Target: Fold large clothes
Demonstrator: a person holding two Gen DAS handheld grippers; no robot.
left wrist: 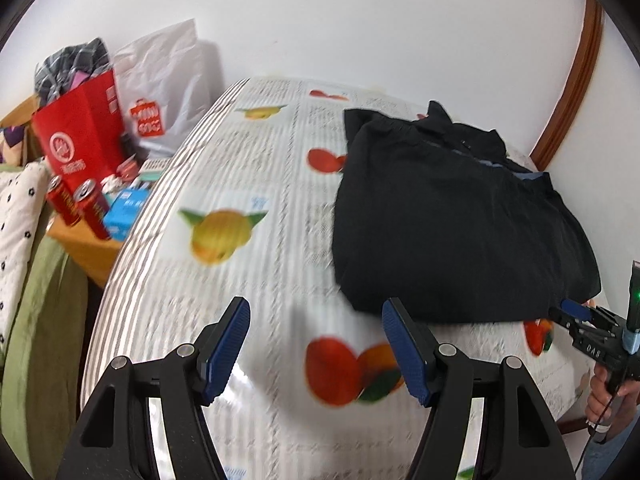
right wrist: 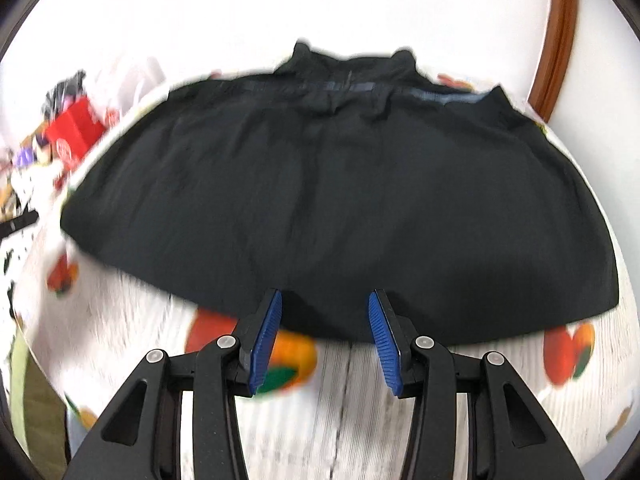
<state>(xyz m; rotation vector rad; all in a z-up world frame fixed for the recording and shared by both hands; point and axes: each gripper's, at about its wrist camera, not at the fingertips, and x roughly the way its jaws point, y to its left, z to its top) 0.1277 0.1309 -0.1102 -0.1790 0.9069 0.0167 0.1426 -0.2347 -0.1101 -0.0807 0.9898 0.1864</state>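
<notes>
Lying flat on the fruit-print worktop [left wrist: 248,264], the dark garment [right wrist: 340,200] looks part-folded; left gripper [left wrist: 316,350] and right gripper [right wrist: 325,340] hover at its near hem, jaws released, empty, likely lining up a fold.

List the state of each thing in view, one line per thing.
black garment: folded, lying flat on the table, not gripped.
left gripper: open, nothing between its fingers.
right gripper: open, empty, at the garment's near edge.
fruit-print tablecloth: spread over the table.
red paper bag: upright, stuffed with clothes.
two red cans: upright beside the bag.
</notes>
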